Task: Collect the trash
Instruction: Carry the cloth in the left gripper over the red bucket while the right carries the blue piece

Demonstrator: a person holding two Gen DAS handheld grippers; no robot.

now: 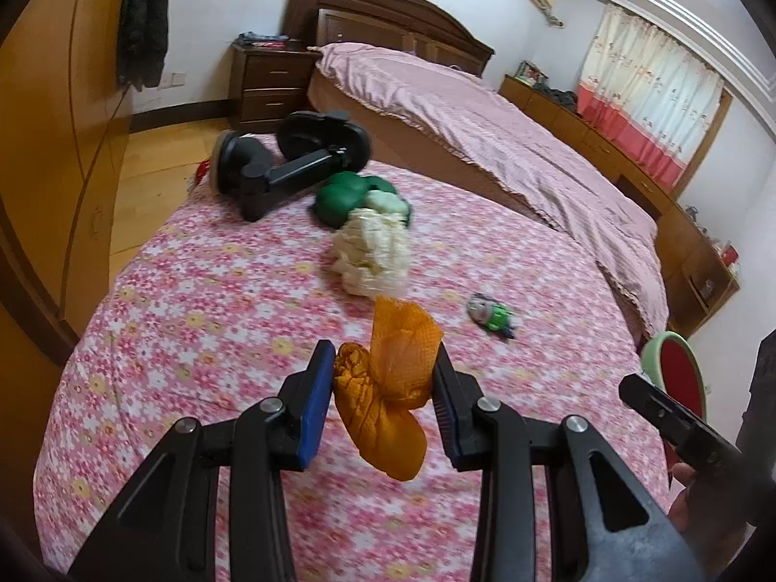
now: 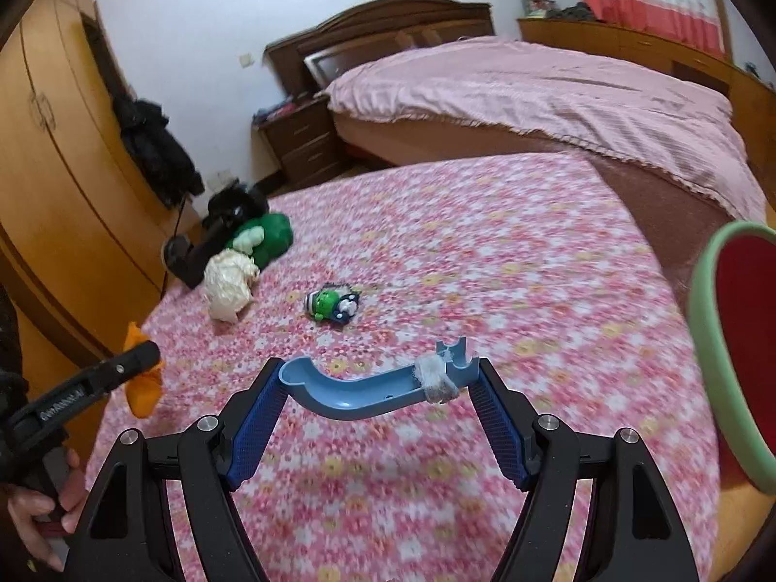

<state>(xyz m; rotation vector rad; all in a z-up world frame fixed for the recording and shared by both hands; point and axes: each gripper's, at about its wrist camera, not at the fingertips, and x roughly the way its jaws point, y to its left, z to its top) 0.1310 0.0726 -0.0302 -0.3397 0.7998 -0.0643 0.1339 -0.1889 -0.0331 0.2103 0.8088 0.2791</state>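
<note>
Left gripper (image 1: pixel 383 388) first: its blue pads are clamped on a crumpled orange mesh cloth bundle (image 1: pixel 388 402), which hangs off the bedspread, one end poking up above the pads and the other drooping below them. Over to the right gripper (image 2: pixel 378 383): jaws spread wide, and bridging them end to end is a curved light-blue plastic piece (image 2: pixel 359 390) with a grey fuzzy band wrapped near its notched end; each end bears on a blue pad, and it too is lifted clear of the bed.

Beneath both lies the pink floral bedspread (image 1: pixel 218 300). Out on it, a small green and dark-blue toy figure (image 2: pixel 332 303) lies alone near the middle. Further off, a crumpled cream-white wad (image 1: pixel 371 252) lies touching a dark green bundle (image 1: pixel 349 196) with a pale green scrap on it. Just behind them, a black jointed stand with round pads (image 1: pixel 291 155) lies at the far corner.

At the right edge, a round bin with a pale green rim and red inside (image 2: pixel 718 339) stands beside the bed. The second bed with its mauve cover (image 1: pixel 485 121) lies beyond.
</note>
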